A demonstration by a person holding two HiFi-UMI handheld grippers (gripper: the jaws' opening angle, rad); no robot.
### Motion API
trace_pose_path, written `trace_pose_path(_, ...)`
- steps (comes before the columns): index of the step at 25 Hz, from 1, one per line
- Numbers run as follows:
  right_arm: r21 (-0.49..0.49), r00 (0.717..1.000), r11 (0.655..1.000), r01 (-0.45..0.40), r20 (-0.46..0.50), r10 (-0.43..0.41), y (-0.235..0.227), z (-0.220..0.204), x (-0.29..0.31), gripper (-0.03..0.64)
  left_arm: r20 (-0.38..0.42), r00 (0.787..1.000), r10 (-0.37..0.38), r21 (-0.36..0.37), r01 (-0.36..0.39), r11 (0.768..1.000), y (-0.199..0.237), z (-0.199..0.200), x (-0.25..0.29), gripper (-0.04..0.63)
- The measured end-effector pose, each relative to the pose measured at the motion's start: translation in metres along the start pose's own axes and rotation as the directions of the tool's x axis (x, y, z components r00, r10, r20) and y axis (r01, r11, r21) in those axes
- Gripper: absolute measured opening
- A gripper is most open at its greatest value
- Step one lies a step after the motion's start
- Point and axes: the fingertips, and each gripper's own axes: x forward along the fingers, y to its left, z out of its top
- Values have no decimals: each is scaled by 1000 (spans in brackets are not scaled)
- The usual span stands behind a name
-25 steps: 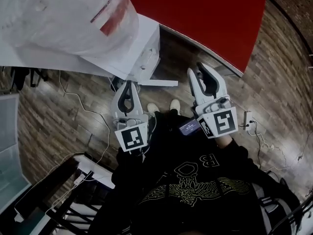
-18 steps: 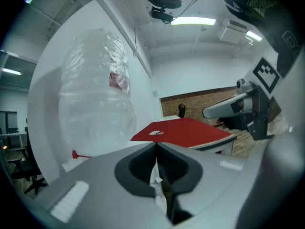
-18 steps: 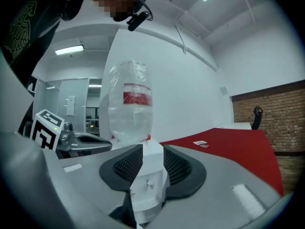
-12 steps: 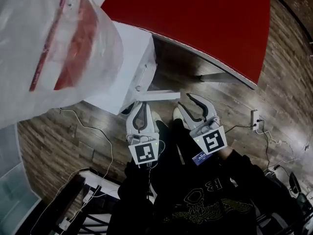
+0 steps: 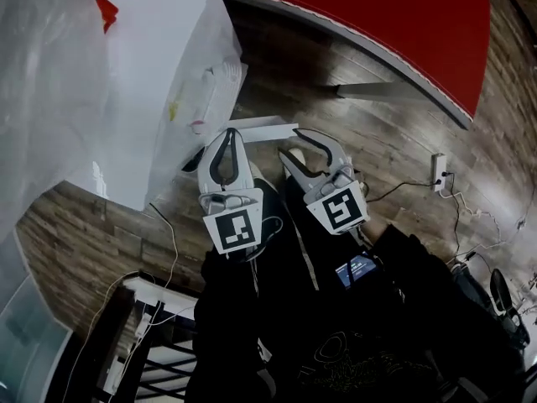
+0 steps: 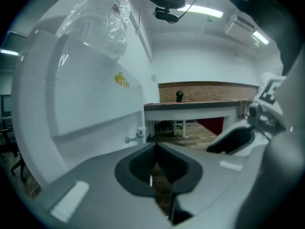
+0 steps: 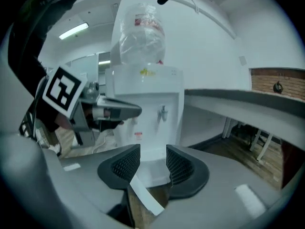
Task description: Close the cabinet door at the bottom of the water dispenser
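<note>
Big red tabletop [image 5: 377, 23] ran behind the white water dispenser [image 5: 159, 82]. Its thin white cabinet door [image 5: 260, 127] stuck out open at the bottom, just ahead of both claws. The left gripper [image 6: 153, 149] was pinched shut and empty. The right gripper [image 7: 153, 163] was opening, with the door's edge showing in the gap between its jaws, ungripped.

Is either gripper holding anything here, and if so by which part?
Nothing is held. The left gripper is shut and empty; the right gripper is opening its jaws, gripping nothing.
</note>
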Motion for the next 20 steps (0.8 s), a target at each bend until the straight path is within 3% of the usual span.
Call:
trace_pose_path(6, -135, 983, 990, -41, -180, 16, 10, -113, 36, 178, -66, 998, 7, -19, -8, 1000, -5, -52, -7, 8)
trace_pose_path(13, -61, 947, 998, 26, -319, -44, -6, -198, 62, 179, -136, 991, 5, -24, -9, 1000, -6, -91, -10, 8)
trace_pose_path(16, -11, 927, 998, 59, -371, -59, -12, -221, 66, 184, -136, 991, 18, -38, -23, 999, 0, -97, -4, 8)
trace_pose_path(20, -16, 898, 998, 60, -436, -61, -13, -243, 67, 181, -123, 992, 21, -34, -25, 999, 3, -99, 8, 8)
